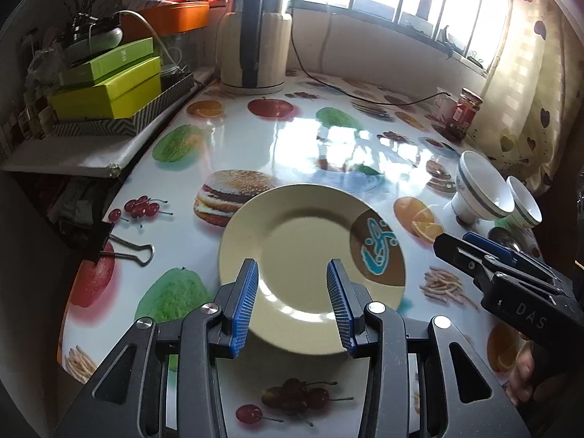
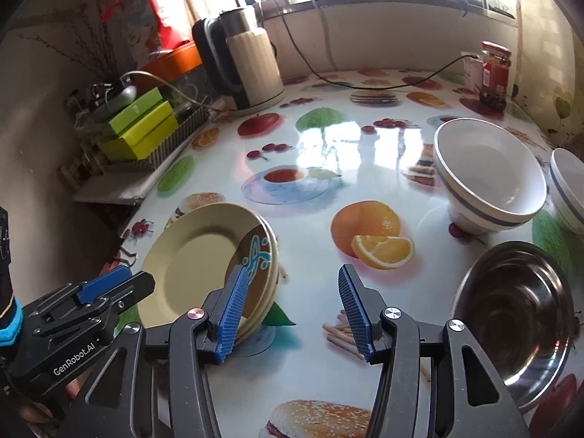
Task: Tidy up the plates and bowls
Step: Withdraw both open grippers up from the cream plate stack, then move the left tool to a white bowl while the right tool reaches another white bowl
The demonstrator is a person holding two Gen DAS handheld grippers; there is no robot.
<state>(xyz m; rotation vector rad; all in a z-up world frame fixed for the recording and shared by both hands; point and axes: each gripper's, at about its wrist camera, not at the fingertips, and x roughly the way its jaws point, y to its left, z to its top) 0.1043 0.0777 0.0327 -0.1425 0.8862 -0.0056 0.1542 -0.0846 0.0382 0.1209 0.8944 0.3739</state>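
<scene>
The left gripper (image 1: 292,304) is hovering with fingers spread over the near rim of the cream plate (image 1: 303,255) lying on the table (image 1: 255,138), while the right gripper (image 2: 292,310) is hanging spread beside it, gripping nothing.

Not much to read here tbh. The right gripper (image 1: 474,252), seen at the right edge of the left wrist view, has "DAS" in pale letters on its black body, and that's only part of a word since the rest is cut off. The left gripper (image 2: 109,288), seen low on the left in the right wrist view, has "GenRobot.AI" printed in white along its black body. The upper green box (image 1: 113,60) in the stack far left has a small pale mark on its side, too tiny to make out. The jar (image 2: 492,73) far right has a red label, but the print on it is just blur.
</scene>
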